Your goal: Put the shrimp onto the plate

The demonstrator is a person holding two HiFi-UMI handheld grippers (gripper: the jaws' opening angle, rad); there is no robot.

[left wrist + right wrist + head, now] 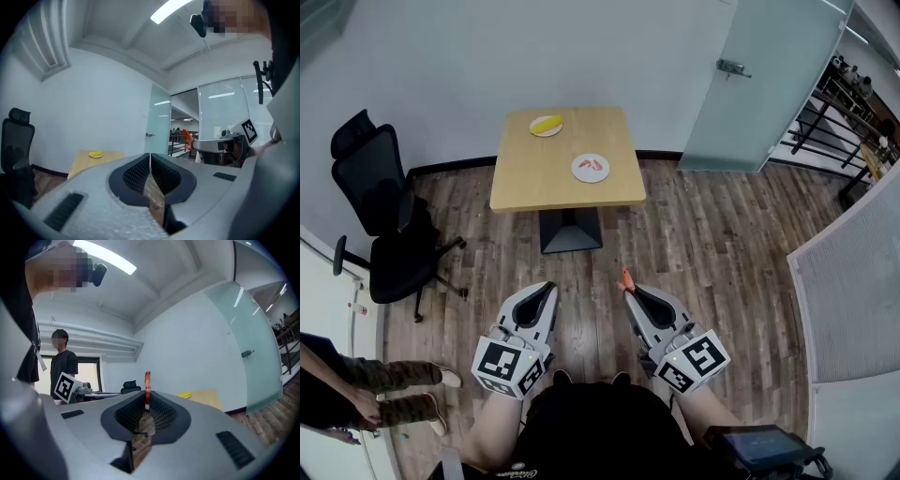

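Fingers (pixel 161 412) of the right gripper (pixel 628 292) clench the shrimp (pixel 147 382) at their tips; left gripper (pixel 549 287) closed, empty.

The small orange shrimp (pixel 147 380) looks glossy. The square pale wooden table (pixel 553 173) is smooth and matt; the brown plank floor (pixel 722 253) shows grain.

Wood-plank floor (pixel 712 253), pale wall (pixel 441 56), black office chair (pixel 380 216), frosted glass door (pixel 769 75)
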